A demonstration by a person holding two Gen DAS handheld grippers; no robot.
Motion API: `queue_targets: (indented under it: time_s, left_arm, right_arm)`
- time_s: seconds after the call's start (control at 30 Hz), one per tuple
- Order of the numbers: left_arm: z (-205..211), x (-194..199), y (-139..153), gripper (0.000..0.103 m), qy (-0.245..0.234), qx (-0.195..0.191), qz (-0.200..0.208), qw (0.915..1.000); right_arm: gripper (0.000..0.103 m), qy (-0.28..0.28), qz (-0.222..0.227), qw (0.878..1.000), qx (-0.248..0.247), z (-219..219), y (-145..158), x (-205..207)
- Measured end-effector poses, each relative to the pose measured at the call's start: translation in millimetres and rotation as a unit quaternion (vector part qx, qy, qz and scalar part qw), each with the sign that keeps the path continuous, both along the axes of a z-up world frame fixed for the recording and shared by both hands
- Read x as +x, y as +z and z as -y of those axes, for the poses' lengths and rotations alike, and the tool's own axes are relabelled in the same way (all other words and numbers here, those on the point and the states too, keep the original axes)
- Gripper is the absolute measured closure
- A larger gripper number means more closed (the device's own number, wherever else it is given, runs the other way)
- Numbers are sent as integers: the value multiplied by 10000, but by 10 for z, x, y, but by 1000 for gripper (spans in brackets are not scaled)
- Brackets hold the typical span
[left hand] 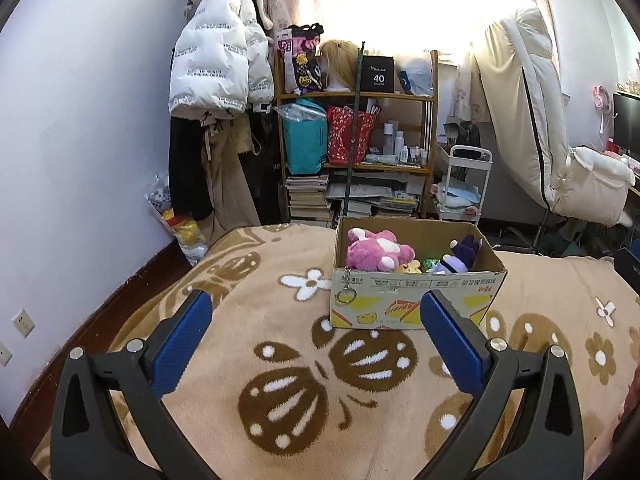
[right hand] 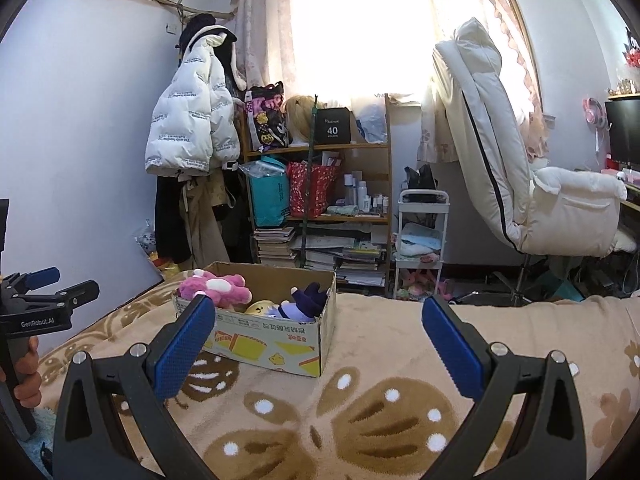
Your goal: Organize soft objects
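An open cardboard box (left hand: 412, 300) (right hand: 280, 340) stands on the beige butterfly-patterned blanket (left hand: 280, 360). Inside lie a pink plush (left hand: 376, 250) (right hand: 218, 288), a yellow plush (left hand: 410, 267) (right hand: 262, 307), a purple-and-white plush (left hand: 460, 258) (right hand: 300, 304) and something green (left hand: 431, 264). A keyring (left hand: 346, 294) hangs over the box's front wall. My left gripper (left hand: 318, 308) is open and empty, just short of the box. My right gripper (right hand: 320, 314) is open and empty, to the right of the box. The left gripper also shows at the left edge of the right wrist view (right hand: 44, 296).
Beyond the bed stand a wooden shelf (left hand: 356, 132) packed with bags, books and bottles, a hanging white puffer jacket (left hand: 218, 52), a small white cart (left hand: 462, 184) and a white reclining chair (left hand: 560, 152). A bag of toys (left hand: 180, 220) lies on the floor at the left wall.
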State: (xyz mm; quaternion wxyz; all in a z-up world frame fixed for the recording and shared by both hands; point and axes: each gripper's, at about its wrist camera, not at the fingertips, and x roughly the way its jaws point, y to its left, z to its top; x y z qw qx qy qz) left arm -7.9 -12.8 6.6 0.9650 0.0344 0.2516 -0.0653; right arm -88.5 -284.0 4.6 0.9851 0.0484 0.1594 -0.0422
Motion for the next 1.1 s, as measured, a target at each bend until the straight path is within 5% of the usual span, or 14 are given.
queue_targets:
  time_s: [1.1]
  left_arm:
    - [-13, -41, 1, 1, 115, 144, 26, 9998]
  right_arm:
    - [0, 51, -108, 9999, -6, 70, -91, 64]
